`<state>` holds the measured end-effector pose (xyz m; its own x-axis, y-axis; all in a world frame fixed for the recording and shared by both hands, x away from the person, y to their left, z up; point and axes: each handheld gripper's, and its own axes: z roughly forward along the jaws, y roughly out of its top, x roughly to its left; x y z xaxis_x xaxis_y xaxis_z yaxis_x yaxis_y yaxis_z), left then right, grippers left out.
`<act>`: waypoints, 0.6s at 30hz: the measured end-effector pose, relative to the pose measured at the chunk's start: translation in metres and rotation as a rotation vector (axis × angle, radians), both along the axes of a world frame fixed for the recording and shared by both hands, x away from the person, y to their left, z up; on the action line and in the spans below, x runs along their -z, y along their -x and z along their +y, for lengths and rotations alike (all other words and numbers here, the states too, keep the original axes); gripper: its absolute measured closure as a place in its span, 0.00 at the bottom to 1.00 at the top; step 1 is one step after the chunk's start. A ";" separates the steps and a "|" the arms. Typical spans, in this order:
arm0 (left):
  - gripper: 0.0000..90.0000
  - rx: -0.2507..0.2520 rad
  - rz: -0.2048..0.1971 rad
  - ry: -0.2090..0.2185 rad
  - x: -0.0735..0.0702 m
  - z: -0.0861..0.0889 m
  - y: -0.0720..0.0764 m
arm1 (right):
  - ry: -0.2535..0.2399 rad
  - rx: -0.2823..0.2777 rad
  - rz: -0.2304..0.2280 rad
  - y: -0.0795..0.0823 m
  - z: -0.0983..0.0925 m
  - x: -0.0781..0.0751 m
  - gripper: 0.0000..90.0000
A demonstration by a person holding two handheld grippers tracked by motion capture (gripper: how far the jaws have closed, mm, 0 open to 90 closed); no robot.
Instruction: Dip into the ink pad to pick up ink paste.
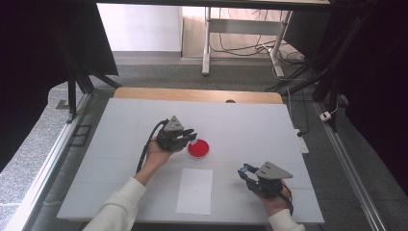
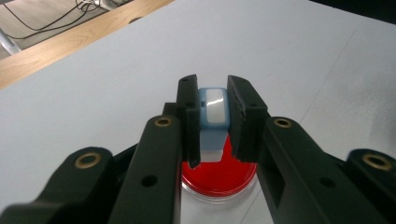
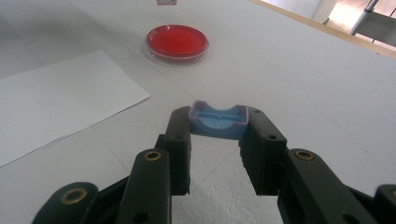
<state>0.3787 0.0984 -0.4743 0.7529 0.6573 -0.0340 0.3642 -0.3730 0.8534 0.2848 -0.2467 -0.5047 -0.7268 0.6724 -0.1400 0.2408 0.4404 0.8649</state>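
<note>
High view first: we are looking down on a white table [image 1: 120, 159], where we are holding the left gripper [image 1: 191, 136] just beside the red dish [image 1: 198, 148], near the middle of the board. In the left gripper view we are pinching a small blue-and-white piece [image 2: 213, 108] between the jaws, and it is hanging right above the dish [image 2: 219, 179], apart from the red surface. Over on the near right side of the table, well apart from the dish, we are gripping the right gripper [image 1: 246, 170] low over the board. In the right gripper view its jaws are clamping a blue curved piece [image 3: 218, 120] by its two ends, with the dish [image 3: 177, 42] lying far ahead and a white sheet of paper [image 3: 56, 98] to its left. In the high view that paper [image 1: 195, 190] is lying flat between our two hands, just below the dish.
</note>
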 end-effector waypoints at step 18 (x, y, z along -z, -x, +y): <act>0.84 0.050 0.029 0.032 -0.013 0.012 0.007 | -0.005 -0.001 -0.003 0.000 -0.001 -0.001 0.71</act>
<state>0.3712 0.1103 -0.4612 0.7829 0.6174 -0.0766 0.3704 -0.3637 0.8547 0.2849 -0.2477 -0.5040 -0.7272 0.6722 -0.1390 0.2379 0.4368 0.8675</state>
